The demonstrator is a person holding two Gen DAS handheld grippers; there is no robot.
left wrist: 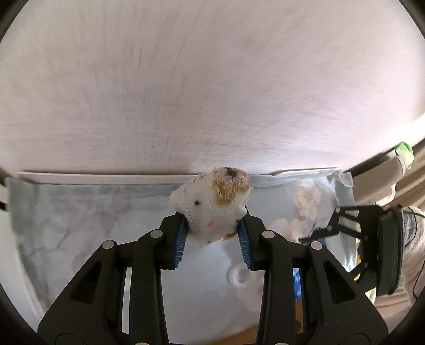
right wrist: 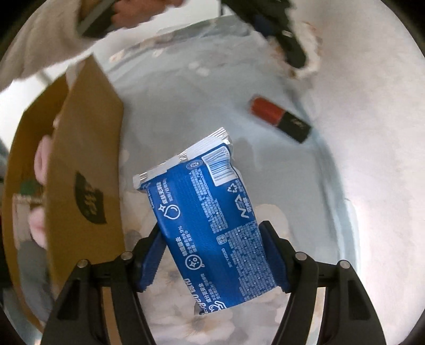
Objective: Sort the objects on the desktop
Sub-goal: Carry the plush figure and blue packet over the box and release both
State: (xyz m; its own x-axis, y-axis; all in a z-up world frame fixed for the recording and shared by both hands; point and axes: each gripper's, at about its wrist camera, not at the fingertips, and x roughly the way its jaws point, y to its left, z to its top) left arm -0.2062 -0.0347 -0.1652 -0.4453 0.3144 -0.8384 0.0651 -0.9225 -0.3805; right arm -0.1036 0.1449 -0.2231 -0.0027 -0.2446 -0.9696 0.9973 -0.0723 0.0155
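My left gripper (left wrist: 213, 225) is shut on a small white plush toy (left wrist: 212, 201) with an orange patch, held up above the pale blue floral cloth (left wrist: 79, 212). My right gripper (right wrist: 211, 231) points down, and its blue pads press both long sides of a blue wipes packet (right wrist: 207, 212) with a silver sealed end. A red and black lipstick (right wrist: 280, 118) lies on the cloth beyond the packet, to the right. A brown cardboard box (right wrist: 87, 148) stands open to the left of the packet.
Pink and white items (right wrist: 39, 159) lie inside the box. A small white ring (left wrist: 239, 276) rests on the cloth below the plush toy. A person's hand (right wrist: 132, 13) and pale sleeve (right wrist: 39, 53) cross the top left. A pale wall (left wrist: 212, 79) rises behind the table.
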